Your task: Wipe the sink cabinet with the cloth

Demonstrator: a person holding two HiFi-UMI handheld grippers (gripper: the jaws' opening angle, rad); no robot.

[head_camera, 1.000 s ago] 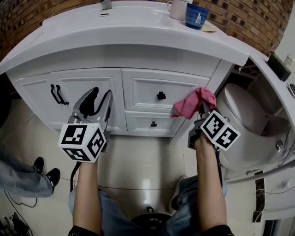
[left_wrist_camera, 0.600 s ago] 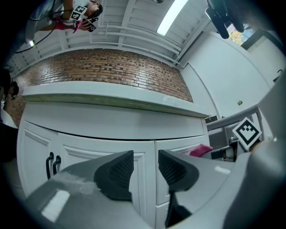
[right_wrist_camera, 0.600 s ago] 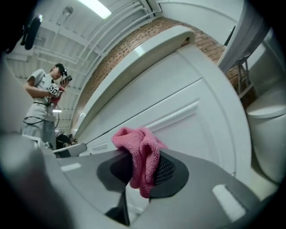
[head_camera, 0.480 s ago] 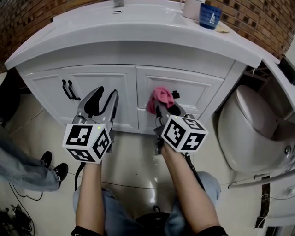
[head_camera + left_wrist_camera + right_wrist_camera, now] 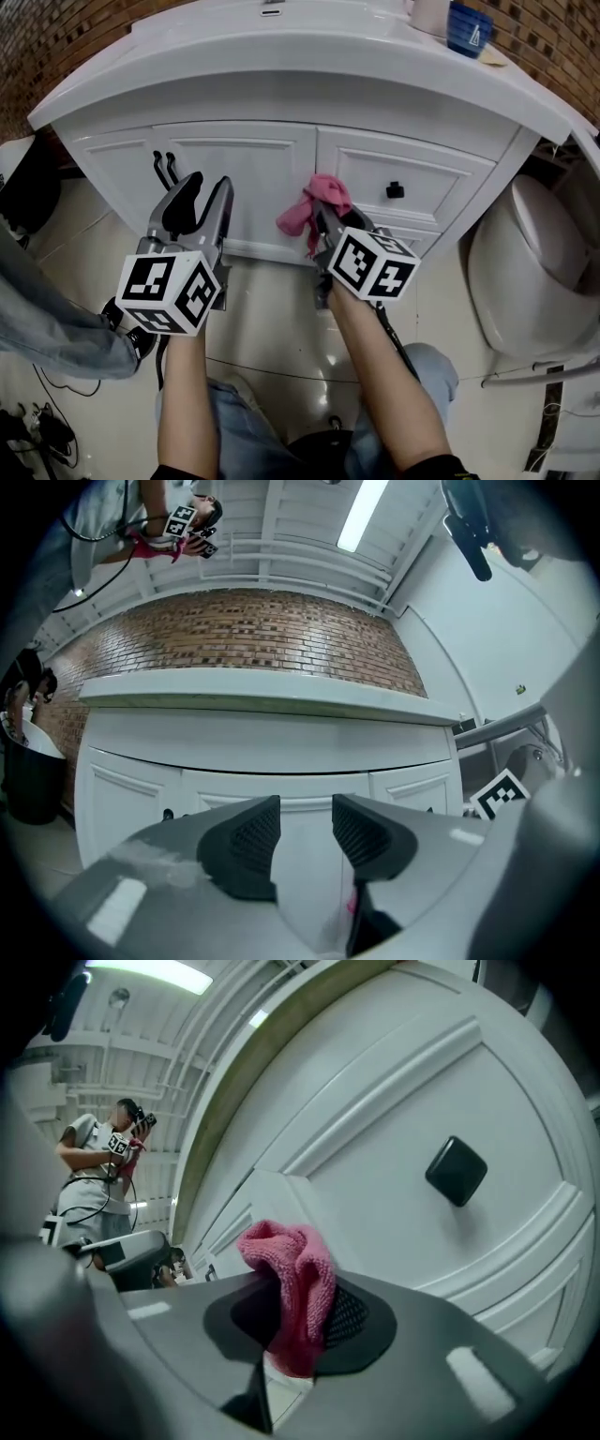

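Head view looks steeply down on a white sink cabinet (image 5: 246, 178) set against a brown brick wall (image 5: 56, 42). A pale, glossy tiled floor (image 5: 272, 323) lies below, and the smooth white bowl of a toilet (image 5: 530, 272) stands to the right. The countertop (image 5: 309, 61) is a smooth white slab with a curved front edge. A dark blue cup (image 5: 467, 28) stands on it at the back right. The cabinet front has framed, recessed panels in painted white. The left door carries two thin black bar handles (image 5: 164, 169), and the upper drawer has a small square black knob (image 5: 395, 190).

The left gripper (image 5: 208, 185) hangs before the left door. In the left gripper view its ribbed black pads stand apart, with only the cabinet front showing between them.

The right gripper (image 5: 319, 214) is clamped on the cloth (image 5: 314, 199), a pink, nubby terry rag bunched into soft folds that rise out of the jaws. The cloth sits at the cabinet front, about where the door meets the drawers and left of the knob. Whether it presses on the paint cannot be told.

At the left edge of the head view, another person's denim leg (image 5: 47, 323) and a dark shoe (image 5: 131, 337) show on the tiles.
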